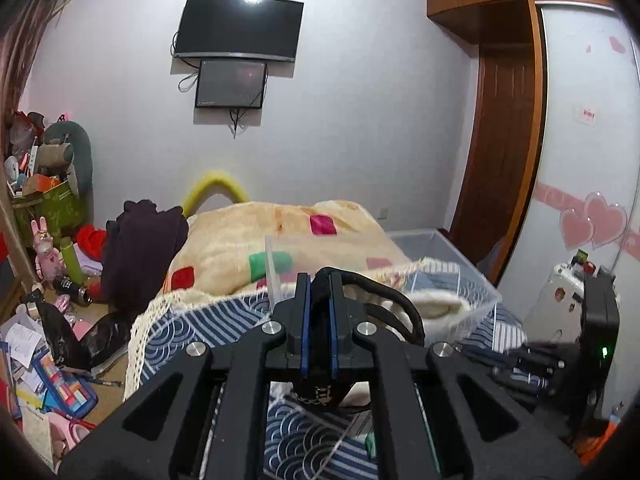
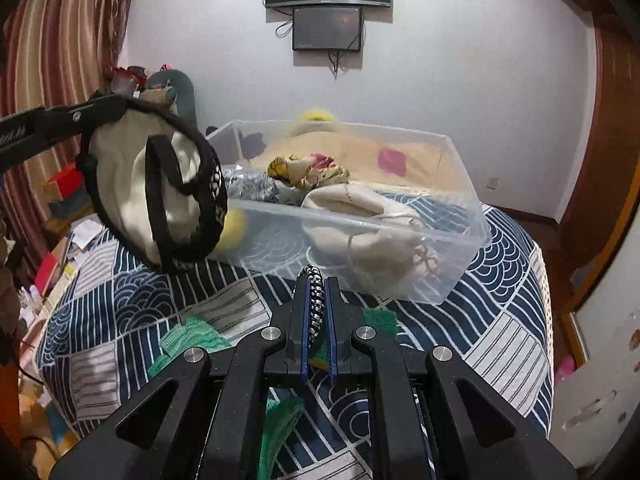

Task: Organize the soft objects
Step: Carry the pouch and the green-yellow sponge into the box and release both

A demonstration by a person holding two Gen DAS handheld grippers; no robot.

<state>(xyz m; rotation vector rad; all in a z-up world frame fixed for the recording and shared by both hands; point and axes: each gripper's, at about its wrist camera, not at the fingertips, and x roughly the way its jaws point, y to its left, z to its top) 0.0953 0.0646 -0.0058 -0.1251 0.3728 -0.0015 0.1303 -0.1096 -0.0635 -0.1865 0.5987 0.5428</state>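
Note:
My left gripper [image 1: 319, 280] is shut on the black rim of a cream cloth bag with black trim [image 2: 160, 196]. It holds the bag in the air left of a clear plastic bin [image 2: 460, 216] on the bed. The bag's black strap [image 1: 400, 304] loops out to the right in the left wrist view. My right gripper [image 2: 316, 284] is shut on a braided black-and-white cord [image 2: 316, 304] above green cloth [image 2: 192, 336] on the bedspread. The bin holds a cream drawstring bag [image 2: 368, 220], a patterned scarf [image 2: 308, 172], grey fabric [image 2: 248, 188] and something yellow [image 2: 234, 228].
The blue wave-patterned bedspread [image 2: 500, 300] covers the bed. A cream blanket with coloured squares [image 1: 240, 240] and dark clothes [image 1: 140, 248] lie at the far end. Clutter [image 1: 40, 340] covers the floor on the left. A wardrobe [image 1: 592, 160] stands at the right.

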